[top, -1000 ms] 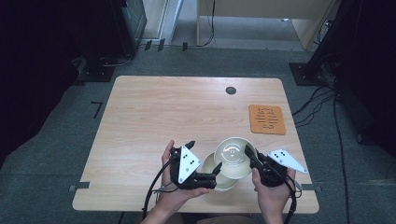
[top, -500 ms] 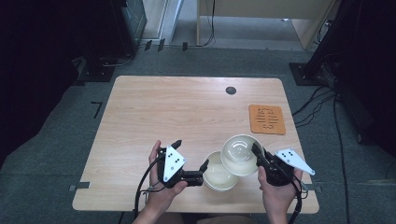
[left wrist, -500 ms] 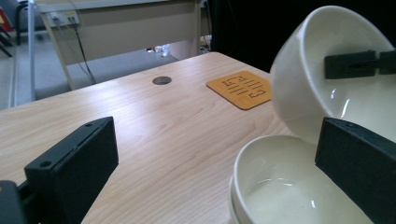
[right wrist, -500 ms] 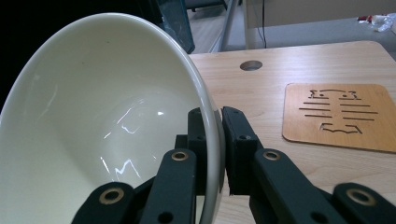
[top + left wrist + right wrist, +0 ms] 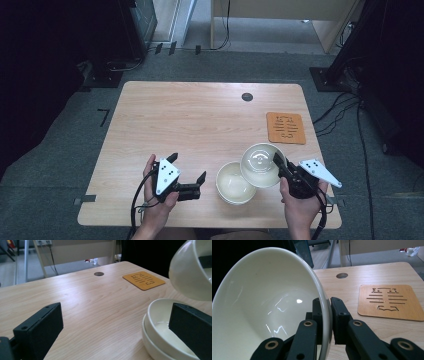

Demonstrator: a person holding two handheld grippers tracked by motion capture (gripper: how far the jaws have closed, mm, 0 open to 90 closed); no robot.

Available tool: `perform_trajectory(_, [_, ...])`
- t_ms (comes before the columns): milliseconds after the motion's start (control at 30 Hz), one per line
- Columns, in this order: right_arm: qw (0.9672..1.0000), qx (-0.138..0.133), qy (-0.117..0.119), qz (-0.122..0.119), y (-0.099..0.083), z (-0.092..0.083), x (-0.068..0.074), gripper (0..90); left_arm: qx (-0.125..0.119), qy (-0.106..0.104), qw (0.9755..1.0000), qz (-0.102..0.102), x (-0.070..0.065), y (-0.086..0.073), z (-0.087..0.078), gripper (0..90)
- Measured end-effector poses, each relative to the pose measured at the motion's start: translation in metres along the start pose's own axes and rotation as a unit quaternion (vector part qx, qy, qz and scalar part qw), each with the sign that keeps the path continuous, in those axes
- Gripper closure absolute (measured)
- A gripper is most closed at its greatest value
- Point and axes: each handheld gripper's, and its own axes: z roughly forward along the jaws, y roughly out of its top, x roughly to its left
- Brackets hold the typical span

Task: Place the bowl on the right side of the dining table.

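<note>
Cream glazed ceramic bowls [image 5: 235,182] sit stacked at the wooden table's [image 5: 200,120] near edge. Right gripper [image 5: 326,311] clamps the rim of another cream bowl [image 5: 267,305], lifted and tilted beside them. Left gripper [image 5: 187,175] gapes wide, empty. Farther off lies an orange square coaster [image 5: 285,128].

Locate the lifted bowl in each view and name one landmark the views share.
High view: lifted bowl lower right, pinched at its rim by the right gripper.
Left gripper view: top right corner, above the stacked bowls.
Right gripper view: left half.
Shared landmark: orange coaster.
</note>
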Motion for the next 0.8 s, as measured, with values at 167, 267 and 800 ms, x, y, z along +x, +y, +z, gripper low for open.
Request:
perform_trajectory(167, [1.0,0.002,-0.001,-0.001,0.0,0.0,0.0,83.3,0.004,0.018,0.9998,-0.013,0.016,-0.012,-0.009,0.0])
perform_trajectory(267, [1.0,0.005,-0.002,-0.001,0.0,0.0,0.0,83.2,0.01,0.03,0.9993,-0.021,0.028,-0.021,-0.016,0.0])
perform_trajectory(800, [0.9999,0.01,-0.013,0.004,0.0,0.001,-0.008,83.0,0.032,0.085,0.995,-0.043,0.069,-0.056,-0.035,0.0])
